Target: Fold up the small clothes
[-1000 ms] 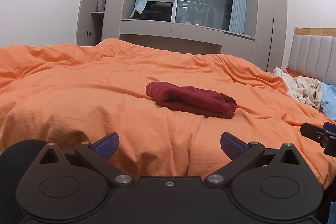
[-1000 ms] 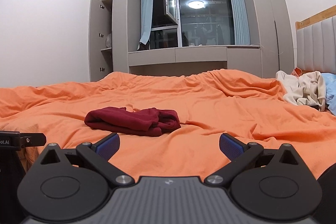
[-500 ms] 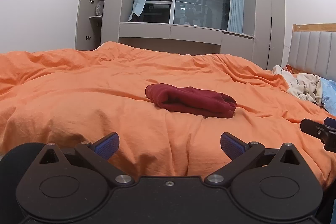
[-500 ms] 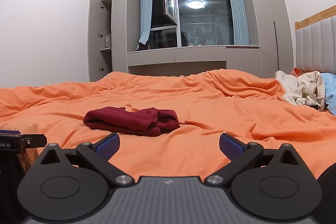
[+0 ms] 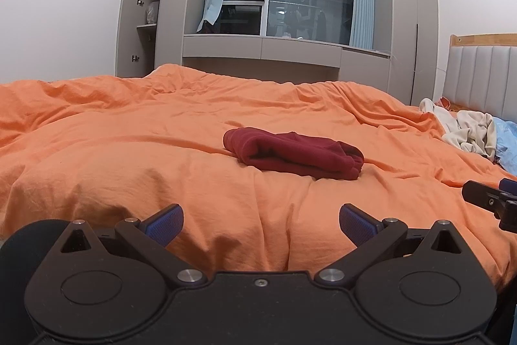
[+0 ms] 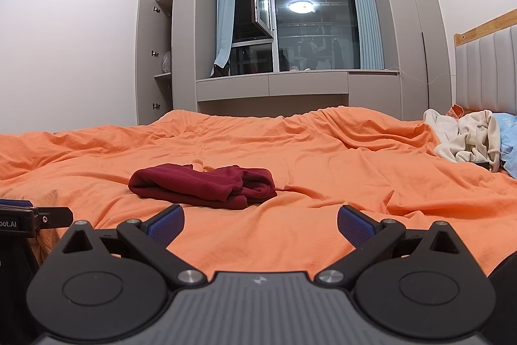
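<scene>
Left view tilted; cream clothes (image 5: 468, 131) beyond

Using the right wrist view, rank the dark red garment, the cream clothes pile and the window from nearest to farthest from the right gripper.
From the right gripper:
1. Dark red garment, ahead, slightly left, on the orange duvet.
2. Cream clothes pile, far right, by the headboard.
3. Window, on the back wall.
</scene>
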{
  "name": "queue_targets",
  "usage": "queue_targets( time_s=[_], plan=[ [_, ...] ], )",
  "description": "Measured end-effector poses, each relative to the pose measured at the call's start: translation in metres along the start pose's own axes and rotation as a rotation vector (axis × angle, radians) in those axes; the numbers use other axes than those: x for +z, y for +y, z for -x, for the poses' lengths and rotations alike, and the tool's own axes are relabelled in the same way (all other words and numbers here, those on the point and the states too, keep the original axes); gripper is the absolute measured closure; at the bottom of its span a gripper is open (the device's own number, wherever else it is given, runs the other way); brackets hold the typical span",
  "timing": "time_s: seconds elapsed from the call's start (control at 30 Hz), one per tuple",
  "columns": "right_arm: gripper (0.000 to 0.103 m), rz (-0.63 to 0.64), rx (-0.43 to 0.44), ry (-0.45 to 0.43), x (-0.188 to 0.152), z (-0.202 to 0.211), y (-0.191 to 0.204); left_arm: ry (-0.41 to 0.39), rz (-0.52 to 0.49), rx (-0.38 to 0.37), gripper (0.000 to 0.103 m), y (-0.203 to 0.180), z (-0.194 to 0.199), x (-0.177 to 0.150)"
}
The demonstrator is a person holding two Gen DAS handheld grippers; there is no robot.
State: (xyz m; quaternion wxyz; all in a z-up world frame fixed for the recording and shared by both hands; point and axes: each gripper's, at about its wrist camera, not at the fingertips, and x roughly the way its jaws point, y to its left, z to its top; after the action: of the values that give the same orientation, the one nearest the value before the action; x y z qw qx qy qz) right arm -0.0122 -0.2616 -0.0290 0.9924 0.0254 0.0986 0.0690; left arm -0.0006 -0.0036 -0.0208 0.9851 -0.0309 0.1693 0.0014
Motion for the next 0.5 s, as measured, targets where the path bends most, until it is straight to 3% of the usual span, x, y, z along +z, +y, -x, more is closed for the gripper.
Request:
queue_targets(
  time_s=[0.5],
  plan=[
    [0.0,0.001,0.0,0.001,-0.0002,-0.0003,0.0003,0.001,-0.004,-0.001,0.001,0.0006,-0.0009,-0.0005]
  ],
)
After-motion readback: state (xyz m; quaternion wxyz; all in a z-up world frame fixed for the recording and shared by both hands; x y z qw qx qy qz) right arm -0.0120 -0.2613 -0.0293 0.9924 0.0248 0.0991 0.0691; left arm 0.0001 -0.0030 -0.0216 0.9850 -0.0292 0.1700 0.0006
